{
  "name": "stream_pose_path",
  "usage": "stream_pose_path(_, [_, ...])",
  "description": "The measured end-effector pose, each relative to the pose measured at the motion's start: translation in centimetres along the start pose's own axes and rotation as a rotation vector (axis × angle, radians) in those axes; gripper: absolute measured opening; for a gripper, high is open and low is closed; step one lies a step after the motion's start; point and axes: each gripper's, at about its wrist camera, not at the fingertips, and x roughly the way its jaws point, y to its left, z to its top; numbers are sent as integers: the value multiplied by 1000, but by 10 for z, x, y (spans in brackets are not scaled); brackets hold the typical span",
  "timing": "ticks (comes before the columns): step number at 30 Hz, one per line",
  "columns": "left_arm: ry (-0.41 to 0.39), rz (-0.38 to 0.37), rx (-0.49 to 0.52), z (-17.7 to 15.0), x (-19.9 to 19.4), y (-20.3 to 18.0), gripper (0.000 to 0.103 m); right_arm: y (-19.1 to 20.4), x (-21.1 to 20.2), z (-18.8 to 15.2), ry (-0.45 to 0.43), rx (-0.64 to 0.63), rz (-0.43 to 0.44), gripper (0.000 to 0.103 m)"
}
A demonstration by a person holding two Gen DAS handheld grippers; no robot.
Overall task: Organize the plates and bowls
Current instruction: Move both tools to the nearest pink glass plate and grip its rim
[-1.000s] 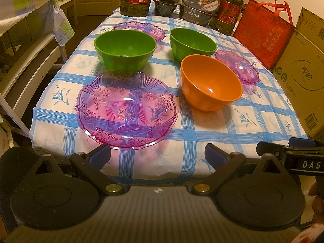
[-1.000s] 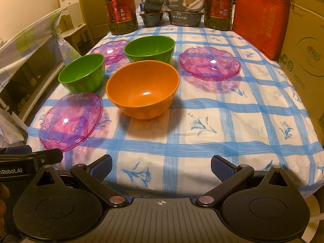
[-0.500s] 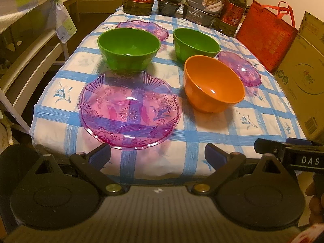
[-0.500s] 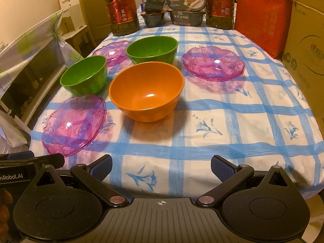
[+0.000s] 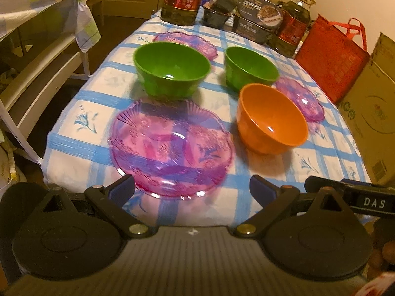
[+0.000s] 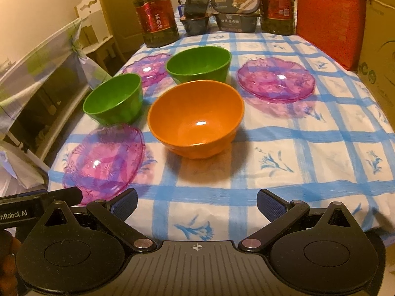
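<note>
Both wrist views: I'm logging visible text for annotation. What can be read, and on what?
"DAS": right gripper's side bar.
"nRobot.AI", cut off at the edge: left gripper's side bar.
Oil bottle red label: Chinese characters, too blurred.
Food boxes: print too small.

On the checked tablecloth, 3 clear pink plates lie flat and apart — near-left [image 5: 170, 145], far-left [image 6: 148, 69], far-right [image 6: 275, 80] — around 3 upright empty bowls: orange [image 6: 196, 120], left green [image 6: 114, 98], far green [image 6: 198, 64]
</note>
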Motion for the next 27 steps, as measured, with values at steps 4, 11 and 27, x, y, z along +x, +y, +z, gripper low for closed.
stream_pose_path(4, [-6, 18, -19, 9, 3, 18, 98, 8, 9, 4, 9, -9, 31, 102])
stream_pose_path(11, [-11, 56, -33, 22, 15, 53, 96, 26, 37, 7, 75, -33, 139, 82])
stream_pose_path(27, [44, 29, 37, 41, 62, 84, 60, 60, 107, 17, 151, -88, 215, 53])
